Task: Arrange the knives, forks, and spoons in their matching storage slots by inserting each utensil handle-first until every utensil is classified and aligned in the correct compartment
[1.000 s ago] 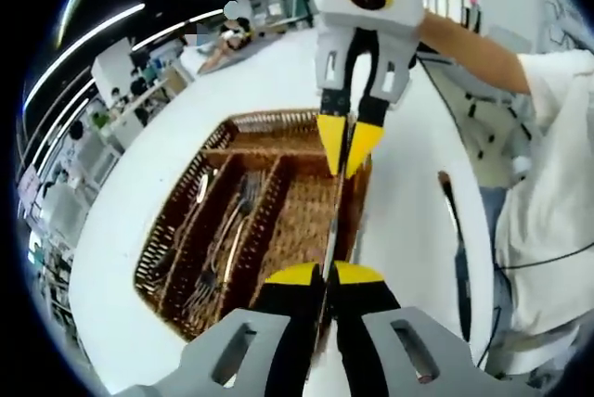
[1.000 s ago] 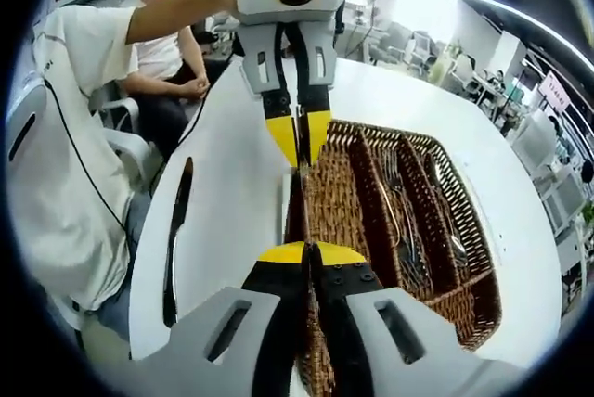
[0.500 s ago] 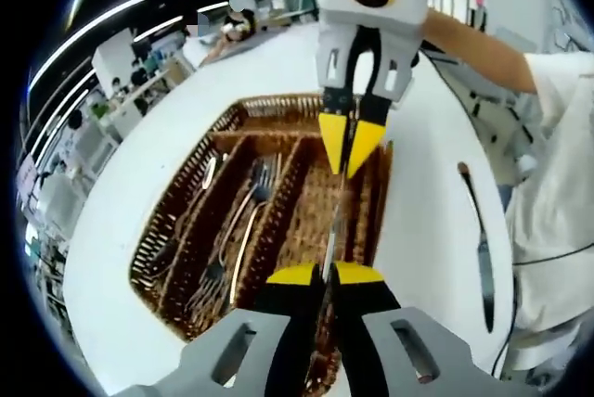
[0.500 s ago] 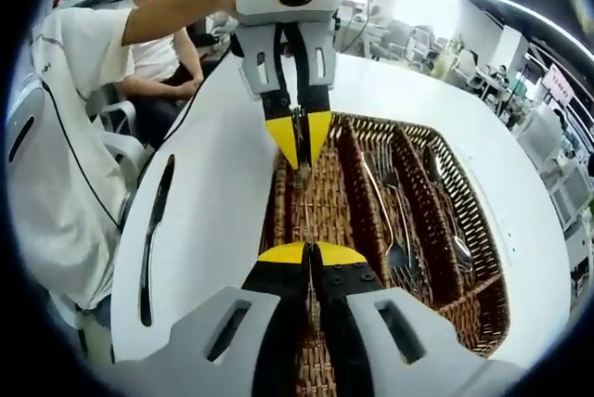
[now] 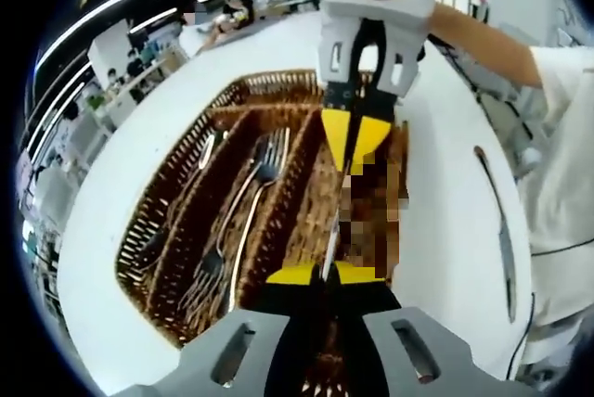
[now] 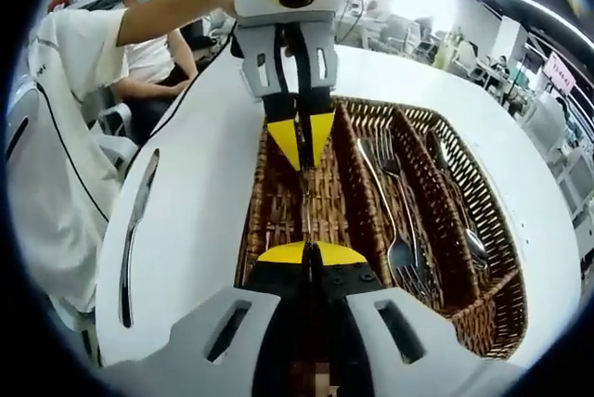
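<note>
A table knife [image 5: 332, 225] hangs level between my two grippers, over the bare outer compartment of the wicker cutlery tray [image 5: 141, 221]. My left gripper [image 5: 325, 274] is shut on one end of it. My right gripper [image 5: 356, 145] faces it and is shut on the other end. In the right gripper view the knife [image 6: 304, 204] runs from my right gripper [image 6: 307, 252] up to my left gripper [image 6: 301, 144], above the tray [image 6: 506, 318]. Forks [image 5: 251, 198] fill the middle compartment and spoons [image 5: 200, 160] the far one. A second knife [image 5: 502, 230] lies on the table beside the tray.
The tray sits on a round white table [image 6: 195, 221]. The loose knife [image 6: 133, 230] lies near the table's edge, on the side of the person in white [image 6: 51, 147]. Another seated person [image 6: 153, 54] is behind. Desks and office gear stand beyond the table.
Both grippers have carried the knife sideways from over the tray's outer wall to over the bare compartment. The tray looks larger and closer in both views.
</note>
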